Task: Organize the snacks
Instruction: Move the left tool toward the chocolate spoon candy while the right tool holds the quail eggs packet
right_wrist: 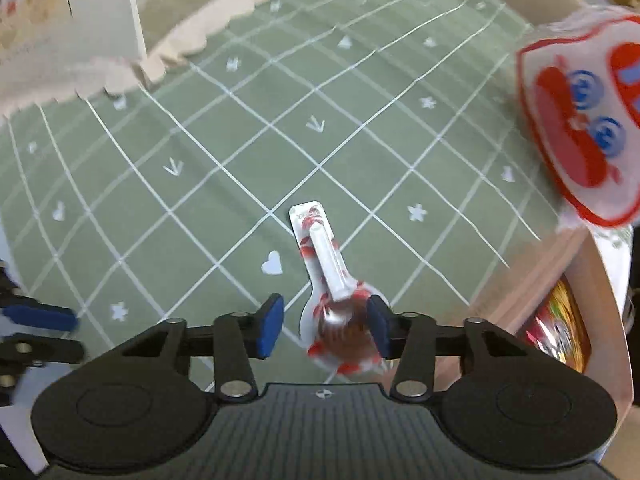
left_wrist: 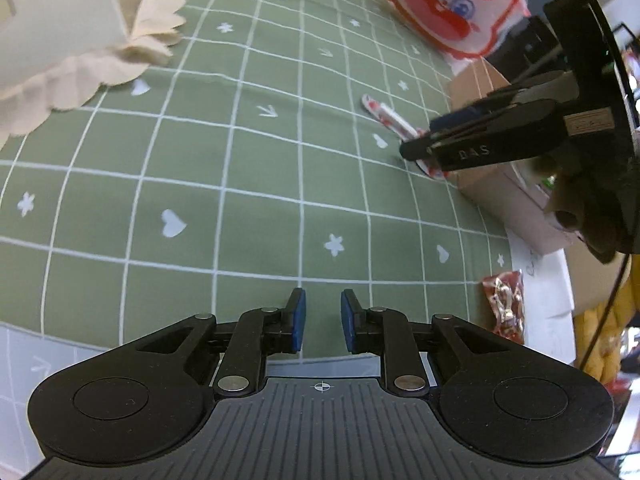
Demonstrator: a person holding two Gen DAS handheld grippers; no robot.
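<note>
A wrapped lollipop with a white stick and red-and-white wrapper lies on the green grid tablecloth. My right gripper is open around its round head, the right pad touching it. The lollipop also shows in the left wrist view, with the right gripper over it. My left gripper is open and empty, low over the cloth. A white snack bag with a red cartoon face stands at the right; it also shows in the left wrist view.
A cardboard box at the right holds colourful packets. A cream container on a scalloped beige mat sits at the far left. A small red candy packet lies near the cloth's right edge, by white paper.
</note>
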